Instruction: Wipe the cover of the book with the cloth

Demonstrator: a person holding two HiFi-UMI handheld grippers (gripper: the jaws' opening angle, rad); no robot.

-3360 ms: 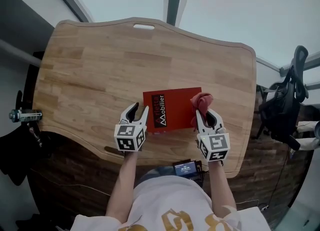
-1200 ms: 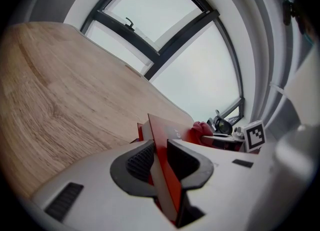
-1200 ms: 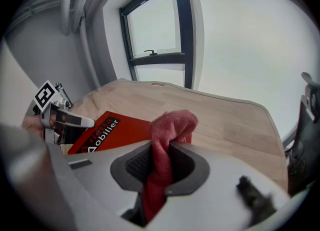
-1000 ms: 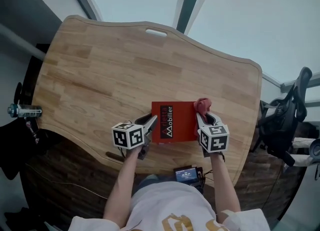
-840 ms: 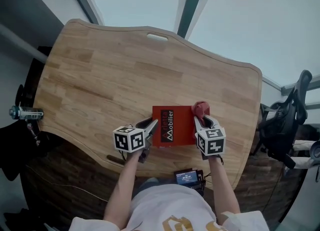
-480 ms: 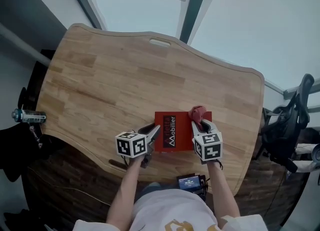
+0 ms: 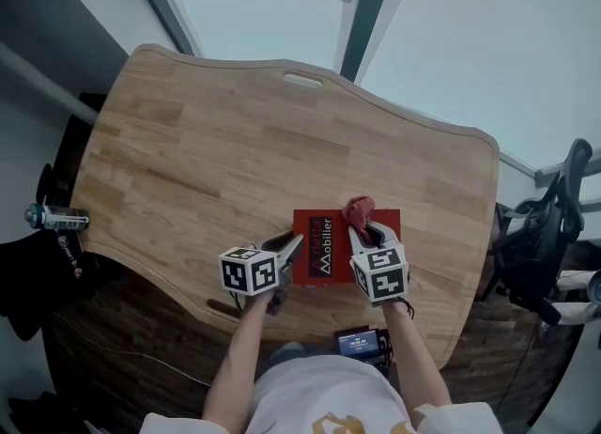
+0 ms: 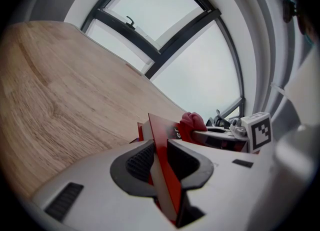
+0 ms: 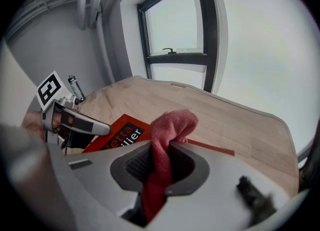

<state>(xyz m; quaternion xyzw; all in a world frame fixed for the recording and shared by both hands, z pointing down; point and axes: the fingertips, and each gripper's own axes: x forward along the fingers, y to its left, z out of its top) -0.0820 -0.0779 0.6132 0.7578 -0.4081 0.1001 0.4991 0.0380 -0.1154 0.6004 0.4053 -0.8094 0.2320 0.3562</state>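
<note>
Jaws, left gripper [image 7: 286, 246] [image 8: 160, 161]: sitting partly closed on the near left edge of the book [image 7: 329, 249] [image 8: 161, 134]. The ribbed black pads are pressing on both sides of the thin red cover and a pale strip of page edge is showing between them.

Jaws, right gripper [image 7: 362, 231] [image 9: 160, 164]: pinching narrow on the cloth [image 7: 358, 208] [image 9: 169, 129]. The fabric is filling the gap between the pads and bunching out past the tips in a soft, rounded wad.

Cloth: pinkish red with a fuzzy, towel-like nap, folding over itself. Its wad is sitting on the book's cover near the far edge, right of the printed title. It is also showing from the left gripper view [image 8: 192, 121], beyond the book.

Book: flat, rectangular, glossy red, with a black band carrying white lettering along its left part. It is lying on the tabletop [image 7: 235, 150] [image 9: 240, 120], with both grippers flanking it.

Tabletop: light wood with visible grain, rounded corners and a wavy near edge. A slot-shaped cutout is sitting at the edge far beyond the book.

Both grey grippers are carrying cubes with square black-and-white markers, nearer the person than the book.
</note>
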